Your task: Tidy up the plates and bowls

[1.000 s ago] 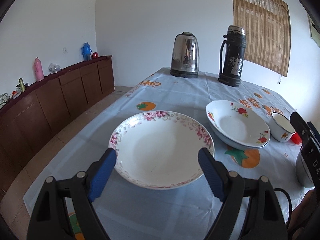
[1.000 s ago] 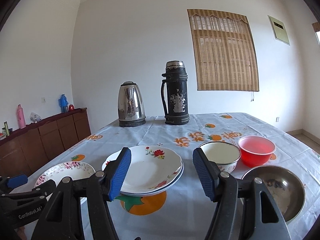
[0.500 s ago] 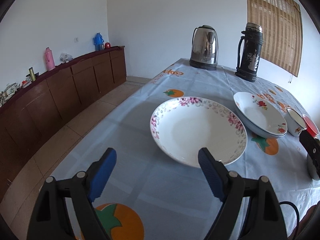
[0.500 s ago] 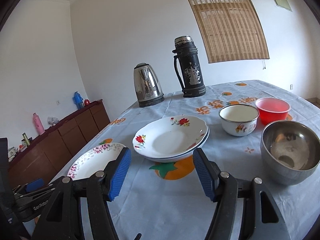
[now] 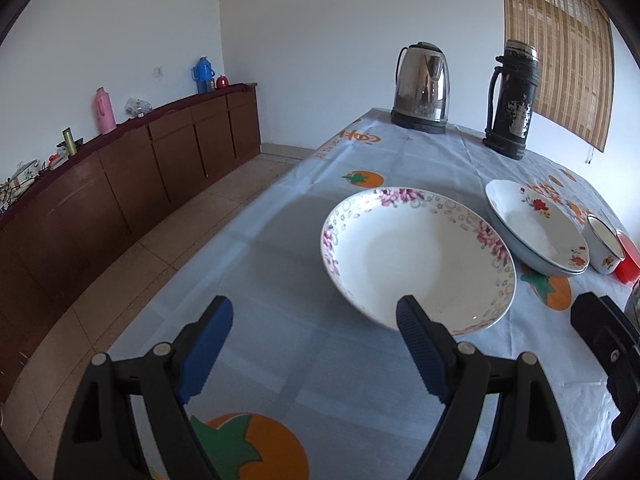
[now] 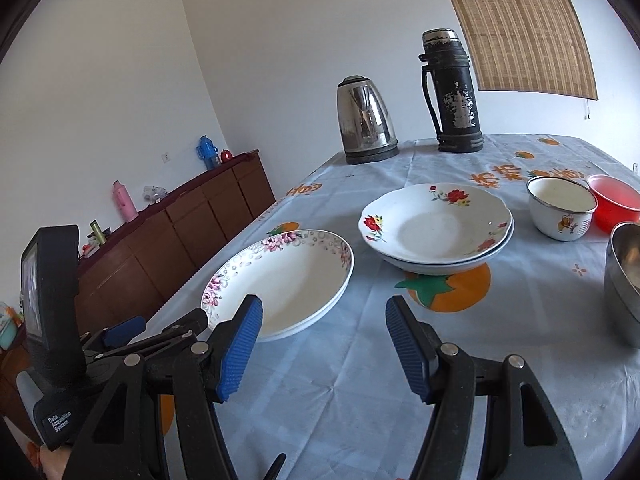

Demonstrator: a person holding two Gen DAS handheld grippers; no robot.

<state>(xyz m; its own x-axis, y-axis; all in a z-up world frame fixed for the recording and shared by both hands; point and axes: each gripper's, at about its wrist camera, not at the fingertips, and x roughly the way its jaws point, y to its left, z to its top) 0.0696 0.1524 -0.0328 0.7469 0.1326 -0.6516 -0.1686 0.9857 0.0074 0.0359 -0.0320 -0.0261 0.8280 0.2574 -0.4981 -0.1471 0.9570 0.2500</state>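
A white plate with a pink flower rim (image 5: 416, 256) lies on the tablecloth; it also shows in the right wrist view (image 6: 284, 280). Right of it stand two stacked white plates with red flowers (image 5: 536, 228) (image 6: 436, 228). Further right are a white enamel bowl (image 6: 560, 208), a red bowl (image 6: 616, 200) and a steel bowl (image 6: 624, 280). My left gripper (image 5: 312, 340) is open and empty, just short of the pink plate's near edge. My right gripper (image 6: 324, 344) is open and empty, near the same plate's right side.
A steel kettle (image 5: 422, 88) and a black thermos (image 5: 512, 100) stand at the table's far end. A brown sideboard (image 5: 120, 176) runs along the left wall, with floor between it and the table edge (image 5: 224, 240).
Both grippers have pulled back toward the near table edge and swung left. The pink-rimmed plate, earlier between my left fingers, now lies ahead and right. No dish has moved.
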